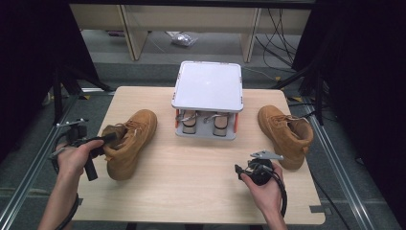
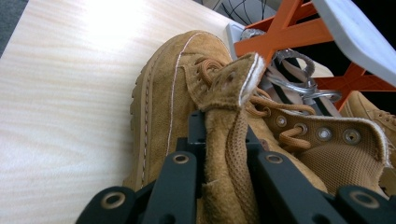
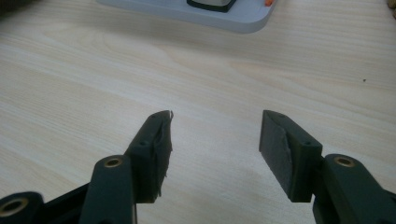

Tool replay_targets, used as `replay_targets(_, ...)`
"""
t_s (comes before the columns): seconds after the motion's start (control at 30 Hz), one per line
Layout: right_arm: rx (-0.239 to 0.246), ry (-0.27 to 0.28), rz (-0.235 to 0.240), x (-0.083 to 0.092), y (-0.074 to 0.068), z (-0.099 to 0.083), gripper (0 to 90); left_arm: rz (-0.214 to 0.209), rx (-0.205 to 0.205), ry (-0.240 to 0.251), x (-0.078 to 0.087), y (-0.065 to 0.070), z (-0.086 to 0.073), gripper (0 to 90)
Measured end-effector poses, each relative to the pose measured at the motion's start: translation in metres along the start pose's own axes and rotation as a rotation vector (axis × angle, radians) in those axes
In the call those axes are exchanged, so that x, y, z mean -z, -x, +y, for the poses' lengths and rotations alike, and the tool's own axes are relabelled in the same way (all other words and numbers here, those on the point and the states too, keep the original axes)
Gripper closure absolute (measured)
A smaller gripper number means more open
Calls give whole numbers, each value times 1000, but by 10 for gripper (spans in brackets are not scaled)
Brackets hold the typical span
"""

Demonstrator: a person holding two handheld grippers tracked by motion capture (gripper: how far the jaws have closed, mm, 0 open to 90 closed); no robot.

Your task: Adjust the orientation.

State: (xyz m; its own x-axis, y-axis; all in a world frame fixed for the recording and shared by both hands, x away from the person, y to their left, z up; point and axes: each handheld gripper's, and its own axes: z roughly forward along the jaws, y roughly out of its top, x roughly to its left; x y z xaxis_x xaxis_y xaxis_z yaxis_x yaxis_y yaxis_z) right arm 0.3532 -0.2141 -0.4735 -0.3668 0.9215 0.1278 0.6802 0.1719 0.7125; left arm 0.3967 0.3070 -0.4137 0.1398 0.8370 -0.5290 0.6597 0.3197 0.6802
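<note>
A wooden table carries a second tan boot near its right edge. At the far side stands a small grey rack with orange supports and a flat white top. Under this top is a pair of sandals. Cables lie on the floor behind.

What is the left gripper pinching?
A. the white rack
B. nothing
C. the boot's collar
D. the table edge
C: in the left gripper view, the left gripper has both jaws pressed on the tan collar of the boot, beside its laces.
</note>
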Motion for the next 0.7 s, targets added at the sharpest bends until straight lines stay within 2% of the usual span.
replay_targets(0.2, -5, -2, 1, 2, -1, 0, 446, -10, 2, 20, 0, 7, 9, 818)
replay_targets(0.23, -34, -6, 7, 2, -3, 0, 446, -13, 0, 25, 0, 8, 10, 818)
replay_targets(0.27, -16, 6, 11, 1, 0, 0, 446, -11, 1, 27, -1, 9, 12, 818)
replay_targets(0.3, -29, 2, -10, 2, -2, 0, 446, -13, 2, 29, -1, 10, 14, 818)
replay_targets(0.33, -7, 8, 11, 1, 1, 0, 446, -16, 1, 32, -1, 11, 15, 819)
replay_targets(0.7, -6, 5, 2, 3, 0, 0, 446, -21, -2, 48, -3, 19, 31, 820)
